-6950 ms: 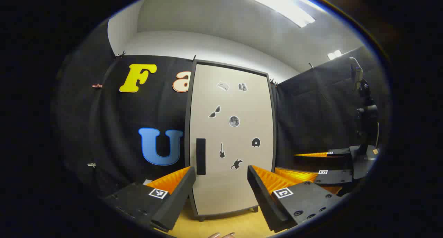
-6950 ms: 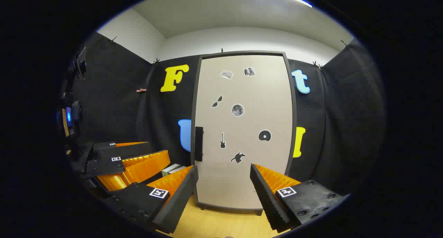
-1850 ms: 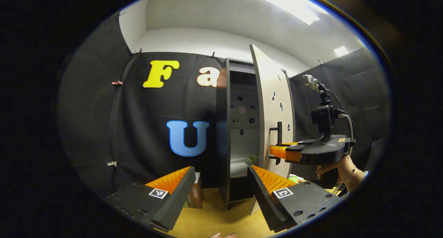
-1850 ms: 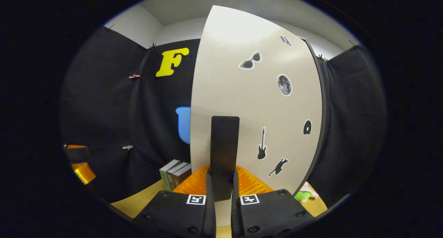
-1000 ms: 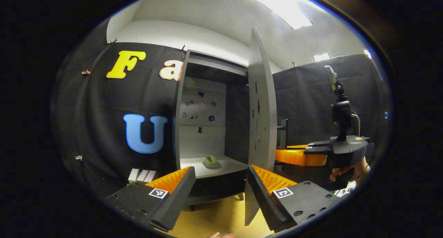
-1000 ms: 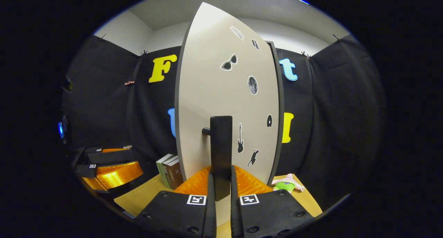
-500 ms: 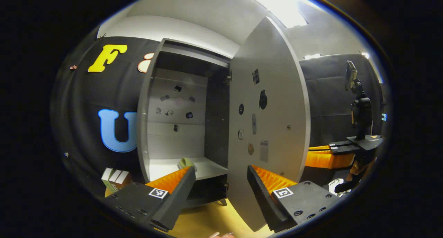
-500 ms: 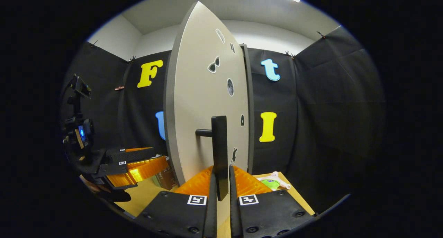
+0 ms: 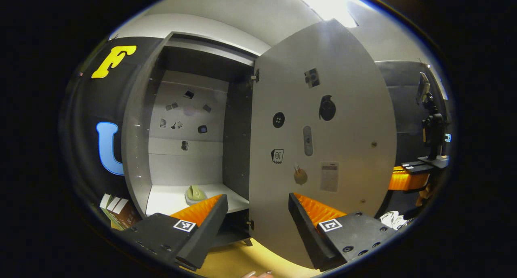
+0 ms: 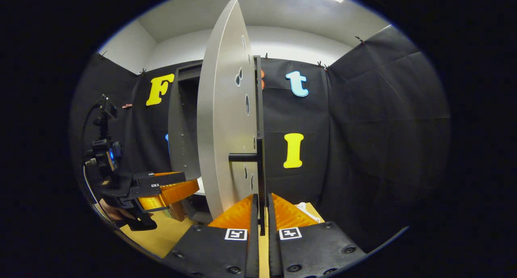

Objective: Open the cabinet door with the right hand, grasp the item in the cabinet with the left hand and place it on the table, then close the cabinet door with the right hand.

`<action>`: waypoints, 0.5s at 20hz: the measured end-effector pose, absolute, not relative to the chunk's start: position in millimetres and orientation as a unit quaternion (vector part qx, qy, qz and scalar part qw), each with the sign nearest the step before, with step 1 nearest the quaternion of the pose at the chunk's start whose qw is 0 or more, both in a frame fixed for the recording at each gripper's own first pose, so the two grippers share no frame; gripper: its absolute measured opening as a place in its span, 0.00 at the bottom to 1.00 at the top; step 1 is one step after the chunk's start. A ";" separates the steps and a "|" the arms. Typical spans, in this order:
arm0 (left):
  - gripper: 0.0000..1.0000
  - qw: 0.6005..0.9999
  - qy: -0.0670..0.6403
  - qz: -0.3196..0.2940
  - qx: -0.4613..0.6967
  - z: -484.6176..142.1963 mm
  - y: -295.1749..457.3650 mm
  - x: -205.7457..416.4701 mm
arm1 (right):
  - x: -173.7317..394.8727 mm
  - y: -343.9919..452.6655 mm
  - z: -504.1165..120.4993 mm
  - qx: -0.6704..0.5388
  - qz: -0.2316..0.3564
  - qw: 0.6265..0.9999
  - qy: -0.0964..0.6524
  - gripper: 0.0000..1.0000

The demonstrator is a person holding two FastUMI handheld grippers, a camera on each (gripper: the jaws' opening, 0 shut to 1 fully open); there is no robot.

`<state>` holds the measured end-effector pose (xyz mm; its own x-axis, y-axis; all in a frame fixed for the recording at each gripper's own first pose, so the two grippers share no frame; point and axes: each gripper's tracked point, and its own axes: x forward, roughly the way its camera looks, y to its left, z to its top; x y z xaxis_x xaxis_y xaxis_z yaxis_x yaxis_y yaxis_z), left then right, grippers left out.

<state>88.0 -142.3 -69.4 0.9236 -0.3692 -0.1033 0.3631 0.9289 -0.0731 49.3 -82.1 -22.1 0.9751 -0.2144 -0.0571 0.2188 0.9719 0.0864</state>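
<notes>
Door [image 9: 323,140] swung wider | right gripper [image 10: 260,213] clamped on upright handle [image 10: 260,181] | left gripper [image 9: 258,217] spread | item [image 9: 196,193] on shelf

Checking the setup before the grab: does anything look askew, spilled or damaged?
Nothing stands out. The cabinet door hangs wide open, the right gripper clamps its handle, and the green item sits on the shelf.

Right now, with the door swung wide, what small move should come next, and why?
Probably ease the open left gripper forward toward the green item on the cabinet shelf. The door stands wide, the right gripper clamps its handle, and the item lies untouched.
</notes>
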 end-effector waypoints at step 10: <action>0.94 0.989 0.073 -0.126 0.000 -89.6 -118.7 158.0 | 36.0 -96.9 -38.5 0.023 -0.069 0.997 0.035 0.12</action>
